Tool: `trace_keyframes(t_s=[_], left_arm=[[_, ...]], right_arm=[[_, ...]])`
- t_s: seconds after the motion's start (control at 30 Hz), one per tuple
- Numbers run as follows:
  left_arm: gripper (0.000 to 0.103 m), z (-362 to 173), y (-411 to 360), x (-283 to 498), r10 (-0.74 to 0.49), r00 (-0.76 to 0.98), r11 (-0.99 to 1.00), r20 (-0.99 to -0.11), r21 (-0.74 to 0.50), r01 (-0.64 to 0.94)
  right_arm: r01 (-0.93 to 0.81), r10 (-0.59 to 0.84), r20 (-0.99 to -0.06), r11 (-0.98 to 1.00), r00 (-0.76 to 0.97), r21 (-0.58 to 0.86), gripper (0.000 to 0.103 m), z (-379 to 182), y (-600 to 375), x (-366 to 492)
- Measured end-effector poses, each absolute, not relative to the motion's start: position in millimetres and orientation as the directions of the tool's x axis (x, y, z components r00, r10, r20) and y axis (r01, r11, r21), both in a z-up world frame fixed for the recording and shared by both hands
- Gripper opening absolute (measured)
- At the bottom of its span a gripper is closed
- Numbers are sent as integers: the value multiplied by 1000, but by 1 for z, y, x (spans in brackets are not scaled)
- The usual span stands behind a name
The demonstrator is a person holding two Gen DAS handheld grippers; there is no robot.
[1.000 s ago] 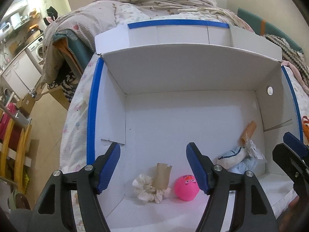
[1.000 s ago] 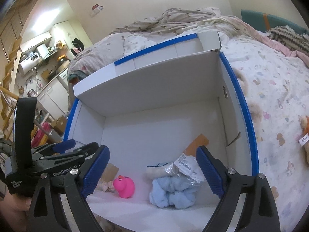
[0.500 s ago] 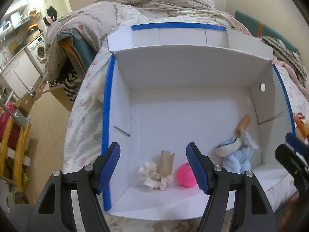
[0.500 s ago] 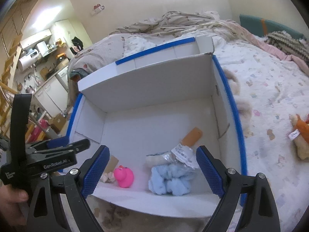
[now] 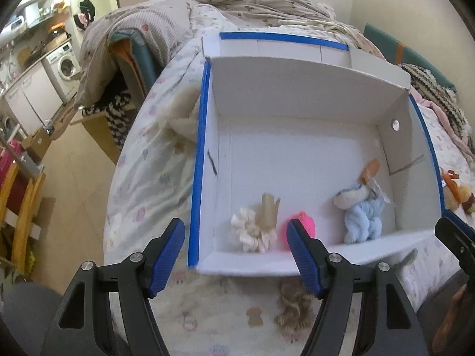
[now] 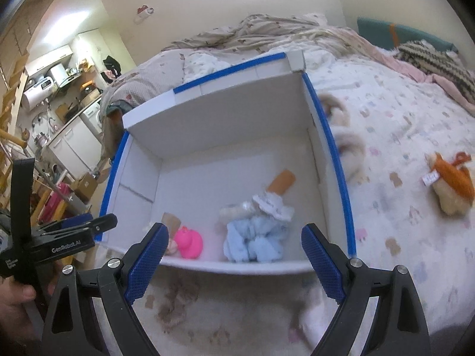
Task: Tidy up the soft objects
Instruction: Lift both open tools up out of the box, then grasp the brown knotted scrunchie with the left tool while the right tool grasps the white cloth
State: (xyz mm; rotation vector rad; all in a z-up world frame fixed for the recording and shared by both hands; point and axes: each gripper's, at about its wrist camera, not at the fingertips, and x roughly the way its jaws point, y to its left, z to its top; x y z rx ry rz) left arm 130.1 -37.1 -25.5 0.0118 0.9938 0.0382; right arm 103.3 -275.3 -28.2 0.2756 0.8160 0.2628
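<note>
Left gripper (image 5: 236,256) and right gripper (image 6: 233,264): both spread, empty, above near edge of white box (image 6: 207,118) holding blue scrunchie (image 6: 256,237)

The box (image 5: 297,95) is white with blue-taped edges. Inside lie a pink toy (image 6: 188,241), a light blue plush (image 6: 255,237) and a cream scrunchie (image 5: 252,233). The bed (image 6: 400,124) sheet is white with small pastel prints.

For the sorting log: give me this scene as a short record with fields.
container: white box with blue edges, open, on the bed
inside box: cream scrunchie, pink toy, light blue scrunchie
outside box: orange and tan plush toy on the bedspread
left claw: open, empty
right claw: open, empty
</note>
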Motion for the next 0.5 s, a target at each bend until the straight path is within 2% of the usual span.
trace_keyframes(t_s=[0.27,0.37,0.5], left_arm=[[68,-44,-31,100,27,509,999,-860,7,-41],[68,-53,-33,97,39,489,999,-872,22,-40],[68,-70,-43,97,-31,431,999,-902,-41,-14]], right_arm=[[-50,373,-726,904,577,425,97,-48,-291,86],[30,375,-790,896,485,443,97,-72,-295,89],[130,366,-850,888,378,440,97,-100,-298,99]])
